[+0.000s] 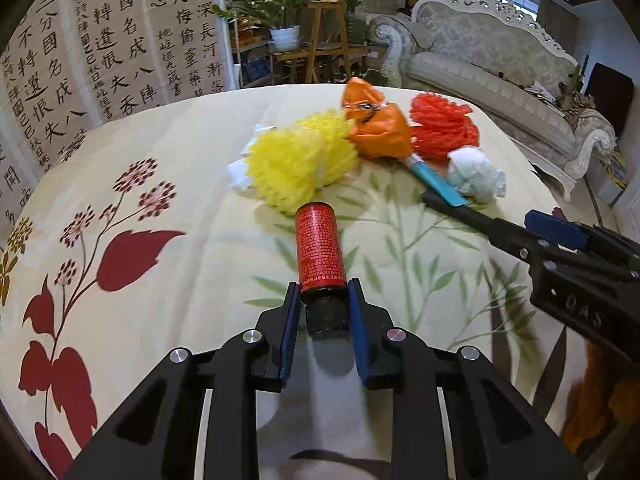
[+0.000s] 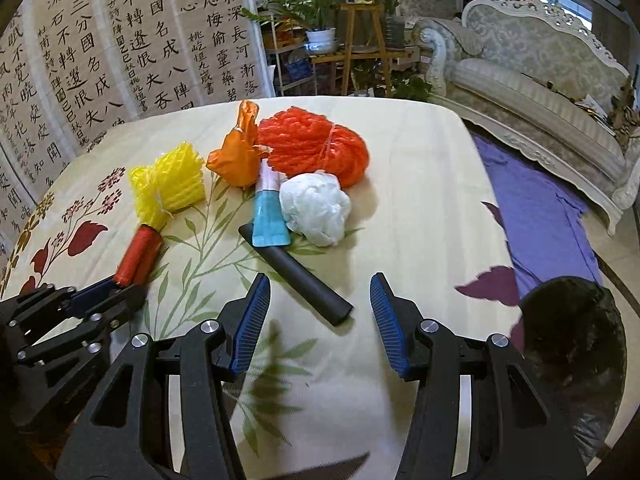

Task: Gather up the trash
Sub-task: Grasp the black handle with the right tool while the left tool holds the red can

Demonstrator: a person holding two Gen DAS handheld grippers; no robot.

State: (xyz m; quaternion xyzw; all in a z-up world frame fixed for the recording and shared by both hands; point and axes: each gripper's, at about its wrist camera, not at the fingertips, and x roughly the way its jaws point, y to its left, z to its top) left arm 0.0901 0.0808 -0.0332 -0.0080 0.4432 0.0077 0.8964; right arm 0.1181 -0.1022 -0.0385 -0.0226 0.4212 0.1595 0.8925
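Observation:
My left gripper point(image 1: 324, 300) is shut on a small red bottle point(image 1: 320, 252) at its black cap end, and the bottle points away over the floral tablecloth point(image 1: 160, 160). The right wrist view has the same bottle point(image 2: 138, 256) in the left gripper point(image 2: 120, 284) at the lower left. My right gripper point(image 2: 320, 292) is open. The near end of a black tube point(image 2: 296, 276) lies between its fingertips, with the pads apart from it. Behind lie a yellow foam net point(image 2: 168, 184), an orange bag point(image 2: 240, 156), a red net point(image 2: 316, 148), a white wad point(image 2: 314, 208) and a light blue tube point(image 2: 268, 216).
A black trash bag point(image 2: 572, 344) hangs open off the table's right edge. Beyond that edge are a purple rug point(image 2: 536, 208) and a pale sofa point(image 2: 540, 68). A calligraphy screen point(image 2: 120, 40) and potted plants point(image 2: 320, 12) stand behind the table.

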